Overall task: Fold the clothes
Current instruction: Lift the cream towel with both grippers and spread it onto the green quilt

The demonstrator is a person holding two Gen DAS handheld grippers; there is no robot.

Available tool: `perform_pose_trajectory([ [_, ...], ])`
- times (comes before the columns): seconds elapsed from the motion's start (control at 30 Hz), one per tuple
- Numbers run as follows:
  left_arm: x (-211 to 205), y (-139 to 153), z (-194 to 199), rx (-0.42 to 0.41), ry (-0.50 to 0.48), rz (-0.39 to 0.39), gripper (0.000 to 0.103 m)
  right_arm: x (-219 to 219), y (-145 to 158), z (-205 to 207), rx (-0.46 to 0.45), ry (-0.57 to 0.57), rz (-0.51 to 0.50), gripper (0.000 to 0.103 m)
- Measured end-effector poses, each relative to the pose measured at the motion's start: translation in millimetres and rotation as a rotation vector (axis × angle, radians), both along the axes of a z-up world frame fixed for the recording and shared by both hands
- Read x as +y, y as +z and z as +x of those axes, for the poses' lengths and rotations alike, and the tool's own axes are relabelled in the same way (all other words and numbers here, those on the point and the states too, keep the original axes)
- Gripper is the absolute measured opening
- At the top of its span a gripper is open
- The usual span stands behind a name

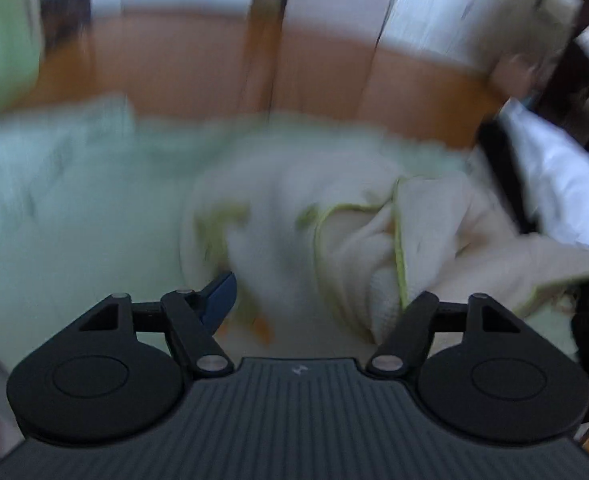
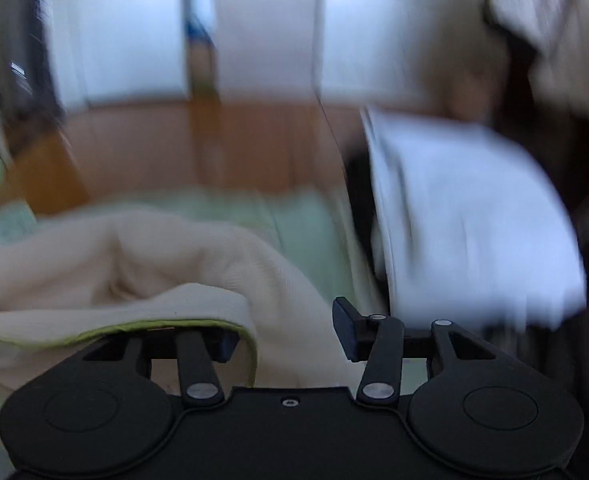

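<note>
Both views are smeared with motion blur, so fine detail is lost. In the left wrist view the left gripper (image 1: pixel 314 300) stands with its jaws apart; only the blue pad of its left finger (image 1: pixel 219 297) shows clearly at about 8 o'clock from the picture's middle, while the other fingertip is hidden against the cloth, and nothing is clamped between them. Ahead of it, from the centre out toward 3 o'clock, a cream garment (image 1: pixel 374 248) with a yellow-green trimmed edge lies crumpled on a pale green bedsheet (image 1: pixel 74 208). At 2 to 3 o'clock a white pillow (image 1: pixel 554 184) leans beside the garment, and a wooden headboard (image 1: pixel 182 64) runs across the 12 o'clock band beyond the sheet. In the right wrist view the right gripper (image 2: pixel 290 332) also has its jaws apart: the right finger (image 2: pixel 348 330) stands bare at about 5 o'clock, and the left finger (image 2: pixel 224 344) sits under a fold of the same cream garment (image 2: pixel 142 264), whose green-edged hem drapes over it. The cloth lies over that finger but is not pinched between the two. The garment fills the 7 to 9 o'clock side, the bedsheet (image 2: pixel 294 224) shows near the centre, and the white pillow (image 2: pixel 466 216) is at 2 to 3 o'clock.
</note>
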State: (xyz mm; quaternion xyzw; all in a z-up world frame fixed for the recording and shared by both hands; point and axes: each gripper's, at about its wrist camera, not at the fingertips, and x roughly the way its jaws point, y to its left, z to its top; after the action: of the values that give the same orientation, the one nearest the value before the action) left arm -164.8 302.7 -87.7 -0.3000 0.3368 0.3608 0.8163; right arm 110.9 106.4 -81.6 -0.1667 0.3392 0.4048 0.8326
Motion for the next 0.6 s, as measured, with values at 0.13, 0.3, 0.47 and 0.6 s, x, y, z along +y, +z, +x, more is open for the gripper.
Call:
perform_pose_trajectory([
  [0.13, -10, -50, -10, -0.062, 0.065, -0.113, 0.068, -5, -37, -35, -0.090, 0.086, -0.093, 0.047],
  [0.3, -31, -53, -19, -0.048, 0.056, 0.002, 0.068, 8, -24, -44, -0.136, 0.255, -0.064, 0.048],
  [0.47, -42, -47, -22, -0.057, -0.066, -0.015, 0.006, -9, -28, -40, 0.006, 0.350, -0.022, 0.003],
  [0.6, -50, -38, 3, -0.081, -0.151, 0.048, 0.005, -6, -42, -40, 0.159, 0.359, -0.031, 0.003],
])
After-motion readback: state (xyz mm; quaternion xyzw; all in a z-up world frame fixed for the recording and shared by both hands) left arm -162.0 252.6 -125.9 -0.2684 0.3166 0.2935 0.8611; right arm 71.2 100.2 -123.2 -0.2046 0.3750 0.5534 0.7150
